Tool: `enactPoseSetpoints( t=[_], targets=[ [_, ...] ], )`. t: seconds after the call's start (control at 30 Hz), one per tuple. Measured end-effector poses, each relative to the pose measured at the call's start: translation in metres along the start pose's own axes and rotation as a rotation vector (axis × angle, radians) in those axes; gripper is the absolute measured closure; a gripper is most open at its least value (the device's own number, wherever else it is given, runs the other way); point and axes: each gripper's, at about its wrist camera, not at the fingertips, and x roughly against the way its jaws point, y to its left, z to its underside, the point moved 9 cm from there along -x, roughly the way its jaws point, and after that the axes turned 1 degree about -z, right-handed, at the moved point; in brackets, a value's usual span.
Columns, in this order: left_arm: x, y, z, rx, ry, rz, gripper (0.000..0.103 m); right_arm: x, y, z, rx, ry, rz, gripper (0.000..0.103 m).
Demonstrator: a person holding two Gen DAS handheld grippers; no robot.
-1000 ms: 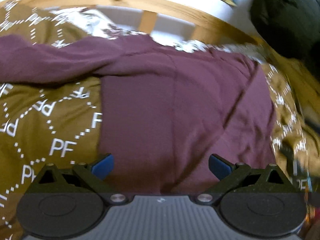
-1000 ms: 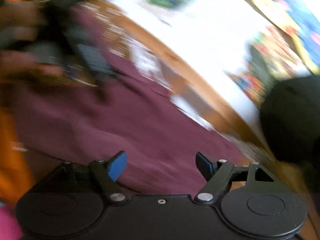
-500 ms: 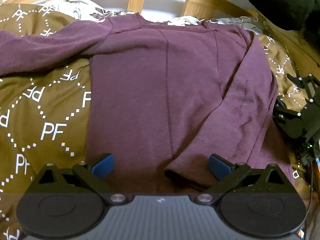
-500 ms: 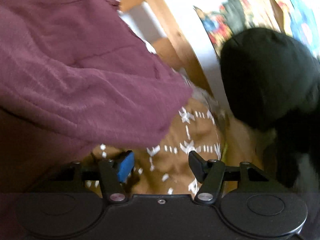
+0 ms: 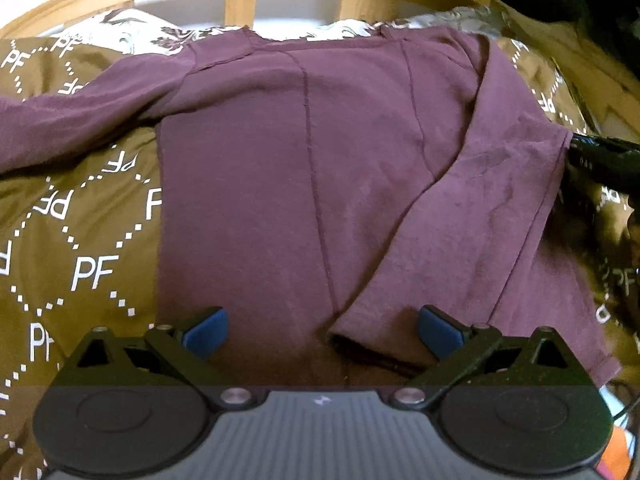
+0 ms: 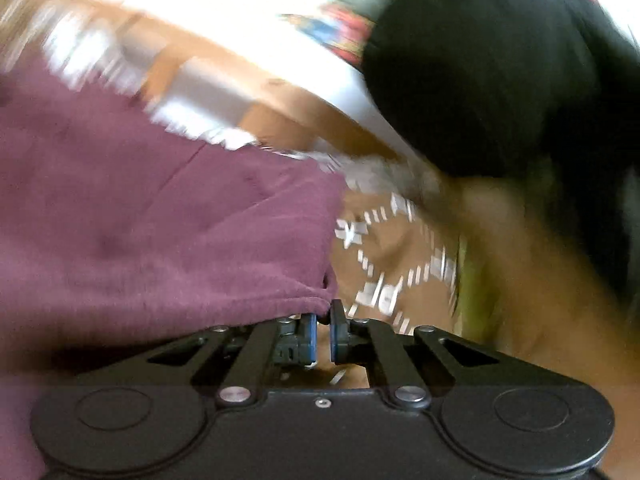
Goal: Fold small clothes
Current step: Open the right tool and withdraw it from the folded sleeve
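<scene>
One maroon shirt on the bed, left gripper wide apart above it, right gripper pinching the shirt's edge, one sleeve folded over

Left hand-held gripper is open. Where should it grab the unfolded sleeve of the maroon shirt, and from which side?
Probably the outer stretch of the left sleeve, approached from above, fingers across its width. It lies flat and outstretched on the brown PF-print duvet. The left hand-held gripper is open; the right hand-held gripper already pinches the shirt's edge.
</scene>
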Motion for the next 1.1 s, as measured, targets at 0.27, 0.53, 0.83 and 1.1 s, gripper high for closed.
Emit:
enactPoseSetpoints(
  t=[0.27, 0.53, 0.83, 1.1],
  targets=[
    [0.001, -0.003, 0.002, -0.023, -0.006, -0.018, 0.001, -0.017, -0.016, 0.020, -0.302, 0.096, -0.083, 0.097],
    [0.038, 0.023, -0.023, 0.085, -0.132, -0.067, 0.001, 0.001, -0.017, 0.019, -0.281, 0.007, -0.009, 0.077],
    [0.121, 0.159, -0.039, 0.418, -0.236, -0.381, 0.001, 0.039, -0.003, 0.016, -0.246, -0.027, -0.011, 0.016],
    [0.202, 0.309, -0.013, 0.667, -0.198, -0.654, 0.001, 0.070, 0.040, 0.004, -0.218, -0.081, -0.132, 0.001]
  ],
)
